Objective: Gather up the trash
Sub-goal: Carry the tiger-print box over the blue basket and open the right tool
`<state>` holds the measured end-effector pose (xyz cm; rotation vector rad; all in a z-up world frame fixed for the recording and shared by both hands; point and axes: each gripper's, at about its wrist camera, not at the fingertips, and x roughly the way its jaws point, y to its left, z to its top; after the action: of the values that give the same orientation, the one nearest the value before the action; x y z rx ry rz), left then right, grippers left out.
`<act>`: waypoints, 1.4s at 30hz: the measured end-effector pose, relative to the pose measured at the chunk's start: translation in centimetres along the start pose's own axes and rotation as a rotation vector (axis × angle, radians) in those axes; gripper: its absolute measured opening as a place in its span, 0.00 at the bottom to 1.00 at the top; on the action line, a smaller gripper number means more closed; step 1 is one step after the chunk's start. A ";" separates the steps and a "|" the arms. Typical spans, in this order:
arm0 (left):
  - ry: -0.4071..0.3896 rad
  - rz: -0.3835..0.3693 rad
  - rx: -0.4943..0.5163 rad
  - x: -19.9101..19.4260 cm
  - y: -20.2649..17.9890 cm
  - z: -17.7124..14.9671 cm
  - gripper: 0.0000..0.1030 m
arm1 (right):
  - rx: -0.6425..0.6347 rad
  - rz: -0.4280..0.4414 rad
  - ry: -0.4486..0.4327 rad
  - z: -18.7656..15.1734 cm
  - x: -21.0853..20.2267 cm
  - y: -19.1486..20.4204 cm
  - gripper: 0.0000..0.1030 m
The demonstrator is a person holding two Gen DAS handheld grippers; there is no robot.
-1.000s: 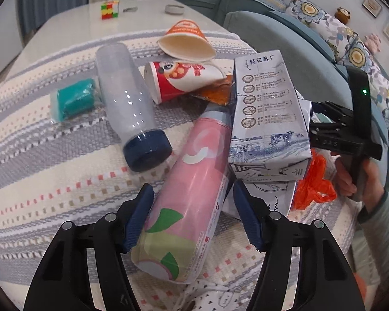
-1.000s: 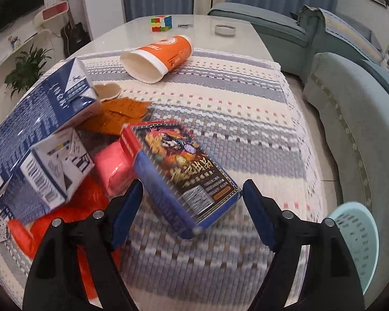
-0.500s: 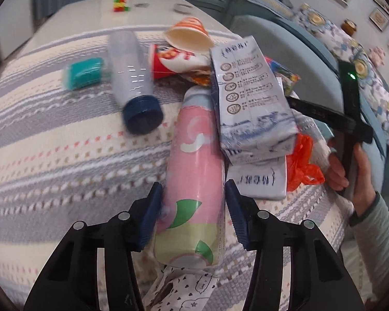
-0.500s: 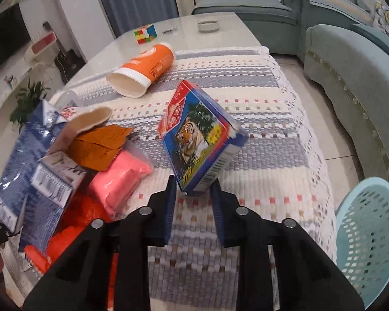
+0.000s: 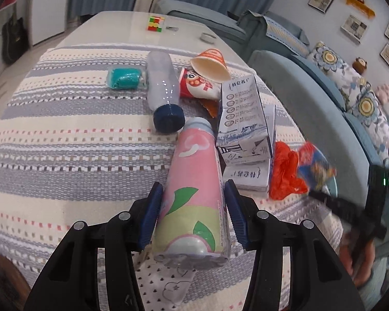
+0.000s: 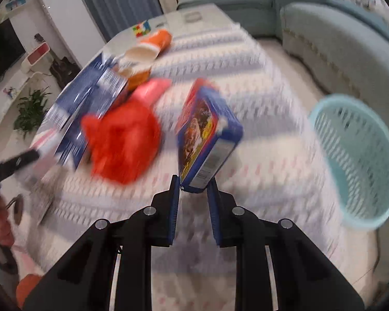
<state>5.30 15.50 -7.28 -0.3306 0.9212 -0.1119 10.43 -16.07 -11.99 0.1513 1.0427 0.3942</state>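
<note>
Now | left gripper [image 5: 193, 212] jaws clamp pink bottle [image 5: 192, 194], neck pointing away | right gripper [image 6: 193, 202] jaws apparently pinch blurred blue box [image 6: 207, 140], upright

Soft even indoor light, left wrist view mostly sharp, right wrist view strongly motion-blurred, fisheye bending and dark corners.

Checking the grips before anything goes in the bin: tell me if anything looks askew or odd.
The blue snack box is pinched only at its bottom corner by the right gripper, so it hangs tilted over the tablecloth and might slip. The pink bottle sits squarely between the left gripper fingers, lying on its side.
</note>
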 end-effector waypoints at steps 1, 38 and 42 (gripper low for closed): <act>0.003 0.003 0.001 0.1 -0.1 0.0 0.46 | 0.011 0.007 0.015 -0.6 -0.1 -0.1 0.20; -0.312 -0.075 -0.016 -5.7 -4.8 1.9 0.45 | 0.009 -0.223 -0.094 2.0 0.0 0.2 0.55; -0.338 -0.129 0.052 -6.2 -9.1 3.5 0.45 | 0.027 -0.245 -0.220 3.2 -4.7 -1.0 0.55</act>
<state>4.77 9.18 2.36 -0.3481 0.5614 -0.1921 11.32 -18.61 -6.89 0.0873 0.8373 0.1371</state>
